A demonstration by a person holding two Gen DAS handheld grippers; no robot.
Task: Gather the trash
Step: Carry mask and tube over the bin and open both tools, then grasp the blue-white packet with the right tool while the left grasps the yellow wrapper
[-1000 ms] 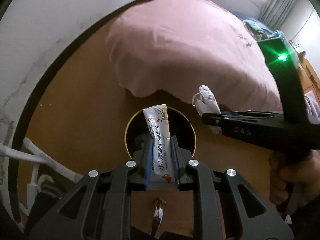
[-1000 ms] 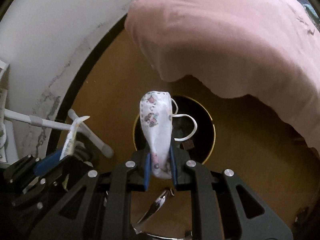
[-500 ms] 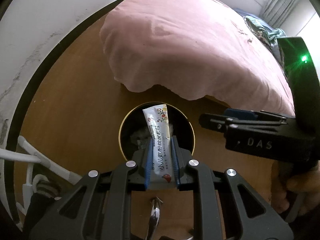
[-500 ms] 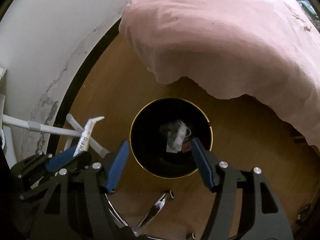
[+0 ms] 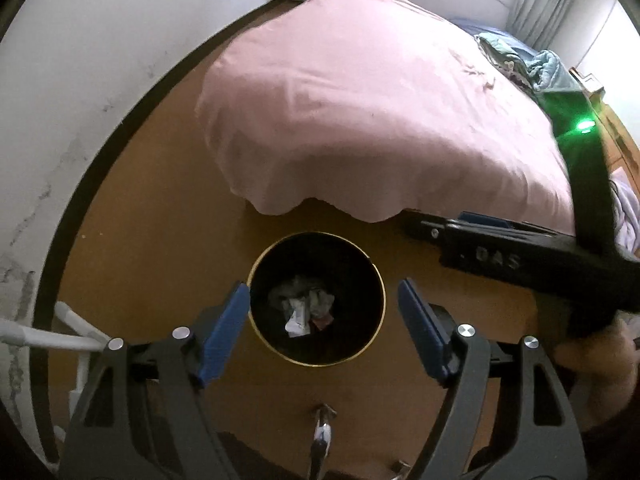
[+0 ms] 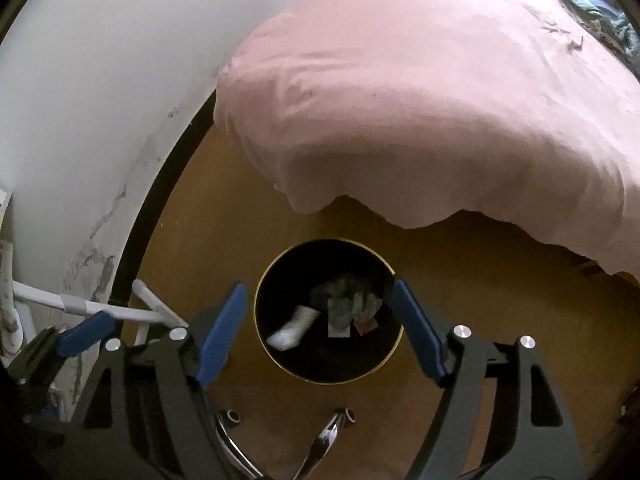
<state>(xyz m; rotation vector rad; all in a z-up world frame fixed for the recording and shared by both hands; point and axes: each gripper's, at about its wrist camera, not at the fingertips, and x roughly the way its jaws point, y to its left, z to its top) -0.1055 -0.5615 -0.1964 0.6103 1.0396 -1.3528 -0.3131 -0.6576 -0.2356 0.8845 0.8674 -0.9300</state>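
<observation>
Left wrist view: the left gripper (image 5: 323, 322) hangs over a round black bin (image 5: 378, 280) with a gold rim, standing on a brown floor (image 5: 160, 220) just beside the drooping edge of a pink bedspread (image 5: 360, 100). Its blue-padded jaws are spreading apart with nothing between them. A white sachet (image 5: 297, 320) lies at the bottom of the bin among crumpled trash (image 5: 316, 300). To the right, the right gripper (image 5: 464, 228) is seen side-on, gripped by a hand (image 5: 592, 364).

Right wrist view: the right gripper (image 6: 318, 322) is also poised over the bin (image 6: 394, 344), jaws widening and empty. The sachet (image 6: 294, 328) shows tilted and blurred inside the bin. The left gripper's blue pad (image 6: 86, 332) shows at lower left, near white tubing (image 6: 80, 304) against the wall (image 6: 100, 80).
</observation>
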